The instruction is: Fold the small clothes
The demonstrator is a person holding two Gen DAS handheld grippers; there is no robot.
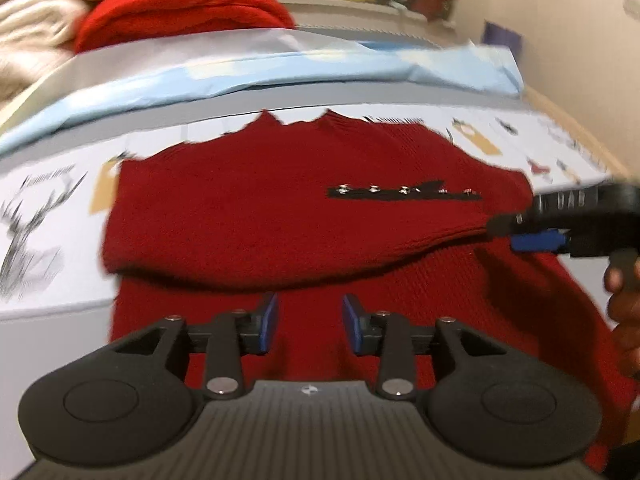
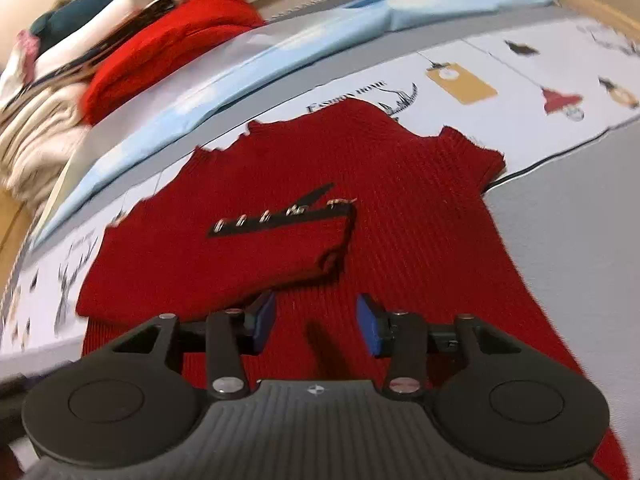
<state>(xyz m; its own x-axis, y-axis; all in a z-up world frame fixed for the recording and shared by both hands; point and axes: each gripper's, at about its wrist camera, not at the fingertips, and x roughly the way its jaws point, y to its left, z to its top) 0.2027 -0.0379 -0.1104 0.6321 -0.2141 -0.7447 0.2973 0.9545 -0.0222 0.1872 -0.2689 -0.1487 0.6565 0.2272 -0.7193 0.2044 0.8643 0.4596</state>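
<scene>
Left wrist view: the left gripper [image 1: 308, 322] hangs over the near part of a dark red knitted garment [image 1: 280, 220], its blue-padded fingers [image 1: 269, 320] parted with nothing between them; only red knit shows in the gap. The garment lies spread on a white printed cloth [image 1: 36, 216] with deer and tag motifs, and one sleeve is folded across the body, a black strip with metal studs [image 1: 404, 193] on its upper face. At the right edge the right gripper [image 1: 532, 236] sits at the sleeve's cuff end; whether it touches the cloth cannot be told through the blur. A person's hand [image 1: 622, 300] is beside it. Behind lie a light blue sheet [image 1: 280, 68], a bright red folded knit [image 1: 180, 8] and a cream pile [image 1: 28, 36]. Right wrist view: the right gripper [image 2: 316, 324] is likewise released, fingers [image 2: 370, 330] apart and empty above the garment's [image 2: 400, 200] body, just short of the folded sleeve's cuff. The studded black strip [image 2: 280, 216] runs along that sleeve. The printed cloth [image 2: 520, 92] extends to the right, the blue sheet [image 2: 240, 76] beyond it, and the stack of folded clothes, bright red knit [image 2: 160, 52] uppermost in front, sits at the upper left.
</scene>
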